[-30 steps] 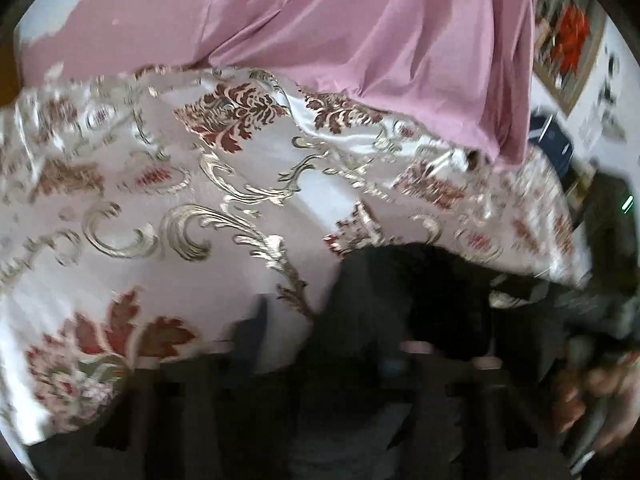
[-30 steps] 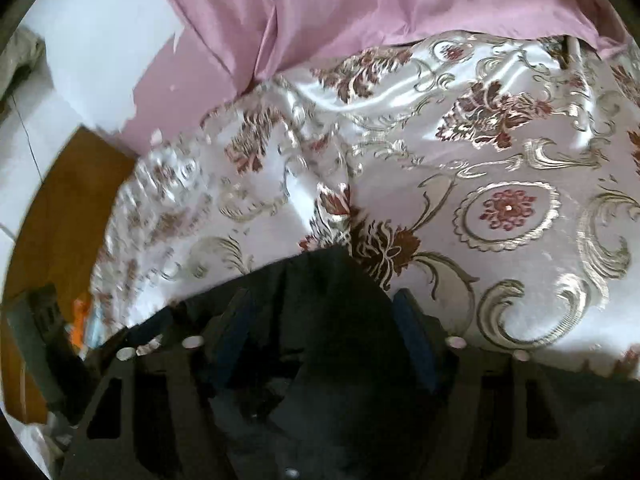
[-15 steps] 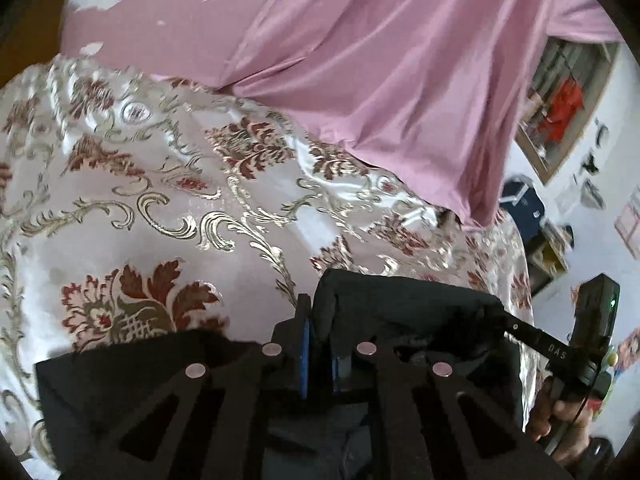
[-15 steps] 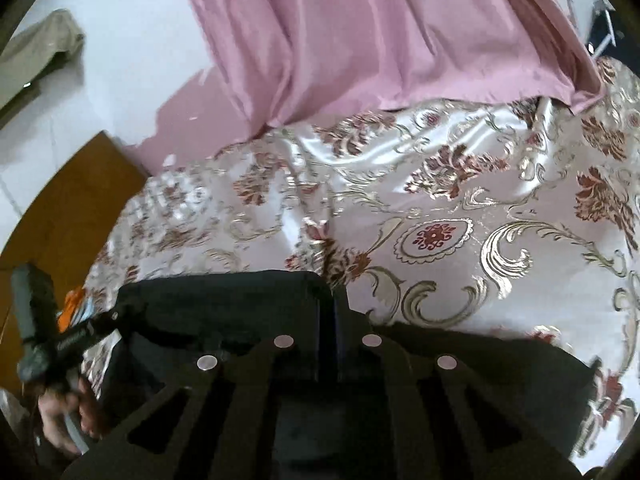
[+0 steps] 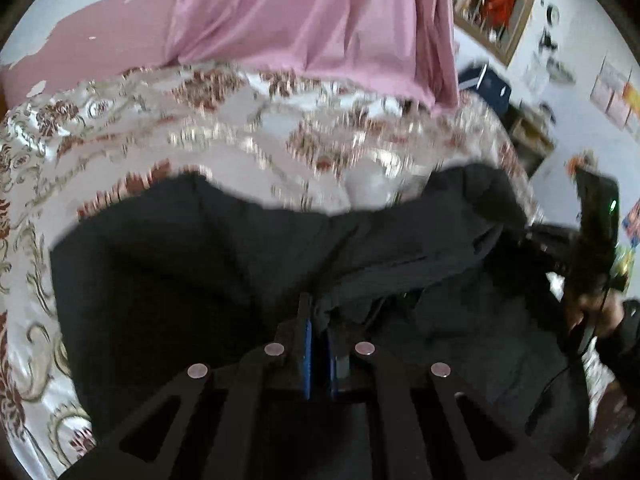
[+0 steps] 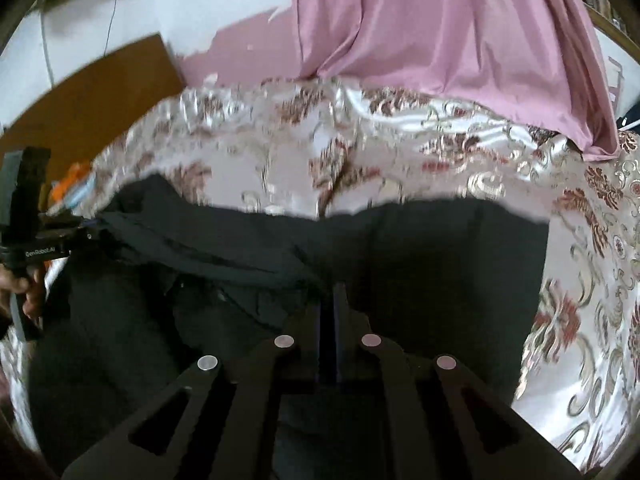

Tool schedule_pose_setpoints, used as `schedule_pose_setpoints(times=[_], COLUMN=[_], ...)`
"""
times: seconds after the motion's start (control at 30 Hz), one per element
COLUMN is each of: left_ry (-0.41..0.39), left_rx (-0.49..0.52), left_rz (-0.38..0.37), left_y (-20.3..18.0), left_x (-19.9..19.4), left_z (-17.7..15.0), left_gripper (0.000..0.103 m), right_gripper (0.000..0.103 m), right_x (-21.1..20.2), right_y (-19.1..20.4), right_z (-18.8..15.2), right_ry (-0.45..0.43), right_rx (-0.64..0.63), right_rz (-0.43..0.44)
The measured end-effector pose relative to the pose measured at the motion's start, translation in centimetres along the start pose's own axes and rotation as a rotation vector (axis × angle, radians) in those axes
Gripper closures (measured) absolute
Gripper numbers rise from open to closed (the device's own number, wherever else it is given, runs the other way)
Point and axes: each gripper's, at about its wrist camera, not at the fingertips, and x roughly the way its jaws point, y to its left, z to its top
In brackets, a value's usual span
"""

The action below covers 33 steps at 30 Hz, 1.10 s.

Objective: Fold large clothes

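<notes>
Both the left gripper point(image 5: 318, 320) and right gripper point(image 6: 332, 300) are clamped on the large black fabric garment point(image 5: 180, 260), spread over the floral satin bedcover point(image 5: 240, 140) toward its near edge

A home, likely a bedroom: beyond the jaws a satin floral bedspread point(image 5: 280, 136) covers a bed, a pink curtain point(image 6: 440, 28) hangs behind it, a framed picture point(image 5: 496, 0) upper right.
</notes>
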Motion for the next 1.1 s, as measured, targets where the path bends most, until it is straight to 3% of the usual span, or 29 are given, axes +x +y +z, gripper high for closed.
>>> schedule_pose_setpoints(times=[0.17,0.27,0.37,0.47,0.53,0.63,0.7,0.83,0.9,0.93,1.0,1.03,1.07,1.1], left_ry=[0.034,0.015,-0.029,-0.066,-0.078,-0.079,-0.075,-0.048,-0.033,-0.047,-0.148,-0.194,-0.283,-0.333], left_rx=[0.040,0.089,0.077,0.050,0.060,0.086,0.092,0.069,0.060,0.059,0.046,0.038,0.022,0.013], left_rz=[0.050,0.084,0.042,-0.013,-0.005,0.017,0.023,0.016,0.035,0.040,-0.007,-0.038,-0.081,-0.096], left_y=[-0.3,-0.9,-0.3,0.3,0.0,-0.6,-0.8,-0.8,-0.7,-0.7,-0.6,-0.5,-0.4,-0.4], left_x=[2.5,3.1,2.3,1.2,0.8,0.7,0.7,-0.2,-1.2,-2.2,-4.9,-5.9,-7.5,-8.1], left_z=[-1.9,-2.7,-3.0,-2.8,-2.6,-2.7,-2.6,-2.3,-2.3,-2.4,-2.5,-2.5,-2.2,-1.9], left_gripper=[0.097,0.097,0.097,0.097,0.097,0.097,0.097,0.092,0.068,0.063,0.047,0.039,0.022,0.020], right_gripper=[0.098,0.098,0.097,0.093,0.092,0.092,0.090,0.087,0.087,0.087,0.087,0.087,0.087,0.087], right_x=[2.2,3.3,2.9,1.3,-0.8,-4.4,-5.1,-2.4,1.4,3.1,5.2,5.4,5.3,5.2], right_y=[0.6,0.8,1.2,0.6,0.4,1.0,1.6,2.1,2.0,1.9,2.0,2.1,2.1,2.0], right_z=[-2.2,-3.0,-3.3,-3.5,-3.3,-2.3,-0.7,2.5,3.4,3.2,2.3,1.7,1.3,0.8], right_ry=[0.055,0.072,0.050,0.009,-0.048,-0.168,-0.197,-0.126,0.017,0.082,0.167,0.172,0.169,0.165], right_rx=[-0.028,-0.027,-0.037,0.003,0.029,-0.005,-0.008,0.051,0.098,0.118,0.123,0.117,0.110,0.108], right_rz=[-0.030,-0.050,-0.057,-0.001,0.035,0.081,0.116,0.117,0.113,0.127,0.142,0.143,0.152,0.171])
